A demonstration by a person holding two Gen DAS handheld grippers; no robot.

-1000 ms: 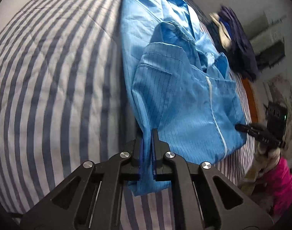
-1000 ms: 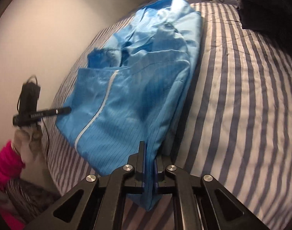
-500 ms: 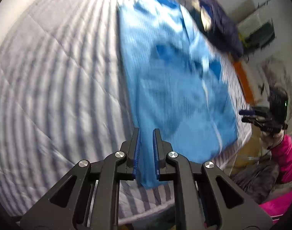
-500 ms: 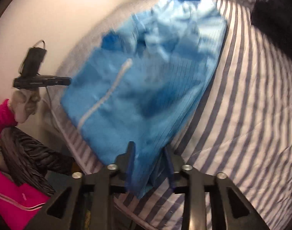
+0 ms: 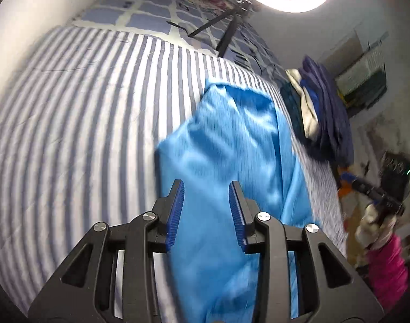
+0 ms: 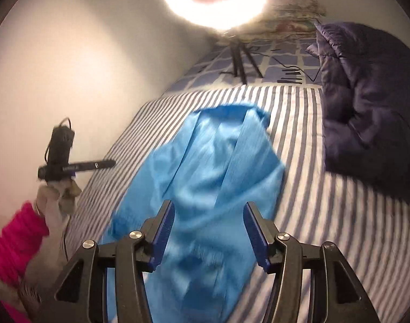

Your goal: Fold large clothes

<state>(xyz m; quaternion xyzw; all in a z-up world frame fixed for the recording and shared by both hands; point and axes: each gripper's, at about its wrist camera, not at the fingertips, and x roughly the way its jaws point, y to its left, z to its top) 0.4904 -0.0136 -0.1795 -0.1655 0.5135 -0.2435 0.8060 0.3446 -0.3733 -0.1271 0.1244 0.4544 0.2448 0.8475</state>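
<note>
On striped bed (image 5: 70,134): blue garment (image 5: 232,140) lay spread lengthwise, blurred, near dark jacket (image 6: 366,102). Fold pass looked done, release step in hand. Left gripper (image 5: 206,204) jaws had just been opening, now part open, cloth seen between, not pinched. Right gripper (image 6: 209,228) jaws had just been opening, wide, nothing clamped. Next likely: regrip edge for following fold.

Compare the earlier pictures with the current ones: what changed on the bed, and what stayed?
Both grippers, left and right, have just been opening and let go of the blue garment, whose near end now lies folded over itself. The dark jacket stayed put.
</note>
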